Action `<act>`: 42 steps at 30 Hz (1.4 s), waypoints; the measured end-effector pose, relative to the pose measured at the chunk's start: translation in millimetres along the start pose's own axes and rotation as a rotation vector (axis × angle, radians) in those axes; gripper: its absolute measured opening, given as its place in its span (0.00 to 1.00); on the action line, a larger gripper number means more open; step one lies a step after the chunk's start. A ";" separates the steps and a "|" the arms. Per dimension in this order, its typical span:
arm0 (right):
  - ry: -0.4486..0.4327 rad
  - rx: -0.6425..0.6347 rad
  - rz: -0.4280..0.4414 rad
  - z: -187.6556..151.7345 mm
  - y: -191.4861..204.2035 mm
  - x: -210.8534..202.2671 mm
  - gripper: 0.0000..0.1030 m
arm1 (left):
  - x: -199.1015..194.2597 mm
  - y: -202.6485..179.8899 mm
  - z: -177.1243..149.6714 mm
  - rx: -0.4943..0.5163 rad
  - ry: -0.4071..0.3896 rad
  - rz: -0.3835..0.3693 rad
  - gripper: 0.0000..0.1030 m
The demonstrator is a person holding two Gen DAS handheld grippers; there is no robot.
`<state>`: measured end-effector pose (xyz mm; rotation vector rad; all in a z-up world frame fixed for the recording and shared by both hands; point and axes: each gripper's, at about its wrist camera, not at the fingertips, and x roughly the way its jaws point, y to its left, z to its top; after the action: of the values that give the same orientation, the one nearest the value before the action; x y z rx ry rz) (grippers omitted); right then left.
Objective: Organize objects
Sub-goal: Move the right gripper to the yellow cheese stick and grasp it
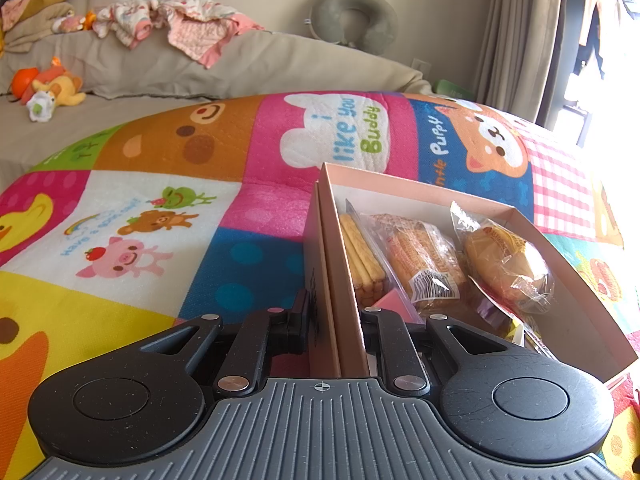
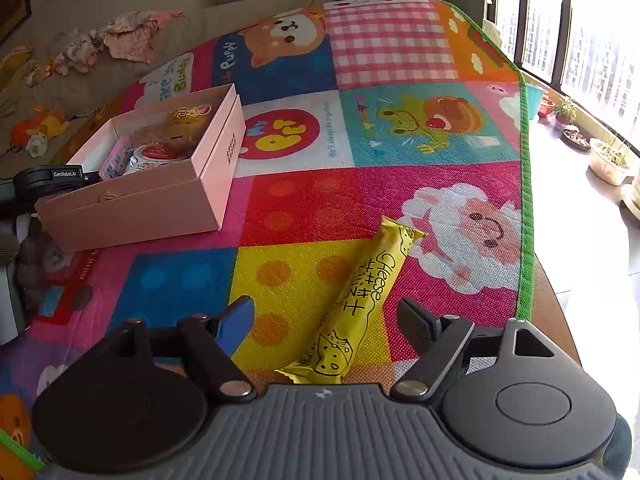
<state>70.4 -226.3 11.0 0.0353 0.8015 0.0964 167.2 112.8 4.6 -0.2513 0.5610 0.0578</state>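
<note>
Patchwork mat [image 2: 304, 216] covers the bench. Pink box [image 2: 132, 204] sits toward its left edge; left gripper [image 1: 334, 312] clamped on box wall, probably steadying it. Yellow cheese stick [image 2: 356, 304] lies nearer the right edge between the spread-apart right gripper [image 2: 332, 320] jaws, tilted down.
</note>
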 end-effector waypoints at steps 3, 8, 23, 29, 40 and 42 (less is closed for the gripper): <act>0.012 0.041 -0.029 7.3 -9.2 17.0 0.77 | 0.0 -0.1 0.0 0.001 0.000 0.000 0.17; 0.002 0.013 -0.050 15.9 -3.0 28.1 0.73 | 0.0 -0.1 0.0 0.001 0.000 0.000 0.17; 0.007 -0.077 -0.030 2.3 12.9 11.0 0.46 | 0.1 0.0 0.0 0.001 0.000 0.000 0.17; 0.033 -0.083 0.002 -4.3 16.2 -0.4 0.32 | 0.1 -0.1 0.0 0.001 0.000 0.000 0.17; 0.069 -0.133 0.045 -8.9 29.1 -7.6 0.27 | 0.1 0.0 0.0 0.000 0.000 0.000 0.16; 0.067 -0.143 0.031 -4.9 31.2 -2.5 0.27 | 0.2 -0.1 -0.1 0.001 0.001 0.000 0.16</act>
<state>62.9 -195.5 11.5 -0.0914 0.8590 0.1848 167.3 112.6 4.5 -0.2505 0.5616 0.0575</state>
